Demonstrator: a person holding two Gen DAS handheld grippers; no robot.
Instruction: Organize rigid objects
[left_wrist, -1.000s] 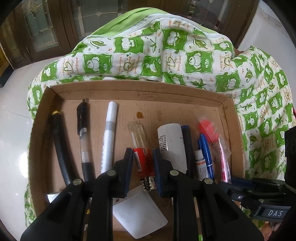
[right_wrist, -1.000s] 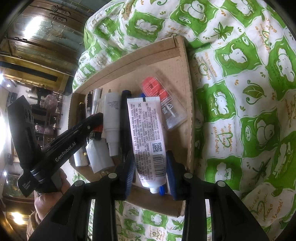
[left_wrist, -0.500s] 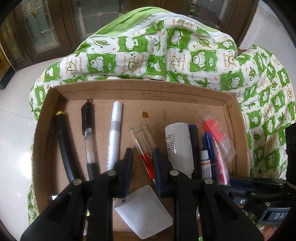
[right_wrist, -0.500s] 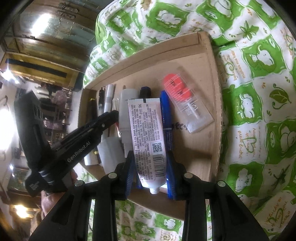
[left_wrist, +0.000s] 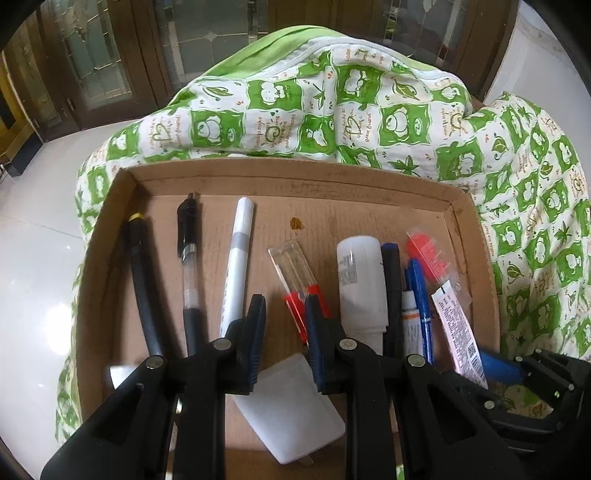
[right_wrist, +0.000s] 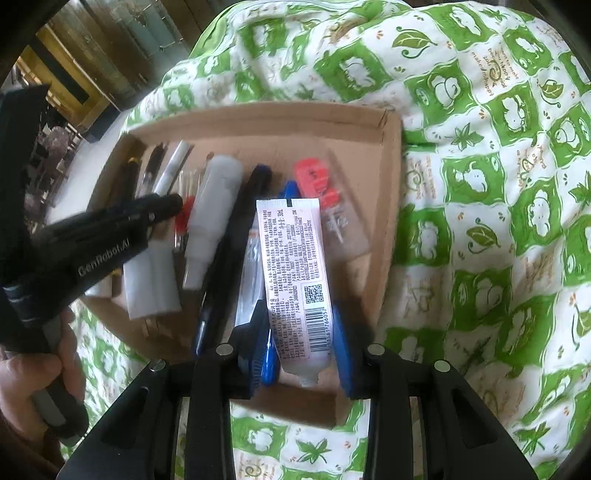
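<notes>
a: tube — the white printed one — is pinched between the pads of the right gripper, held above the cardboard tray, over its right part.

b: what could go wrong?

a: the grip sits low, near the nozzle end, so the long flat end hangs free. i judge it could swing or slip out if the hand tilts, and land across the blue pen or the clear packet with the red piece instead of in a row.

b: and the left gripper?

a: its jaws are nearly together, with nothing pinched. the red-and-clear lighter lies on the tray floor just beyond the right-hand pad, touching or almost touching it — i can't tell which. a nudge there would skew it against the white bottle.

b: tube relative to its claw?

a: squarely between the two pads, cap end toward the camera, crimped end pointing to the tray's far wall.
</notes>
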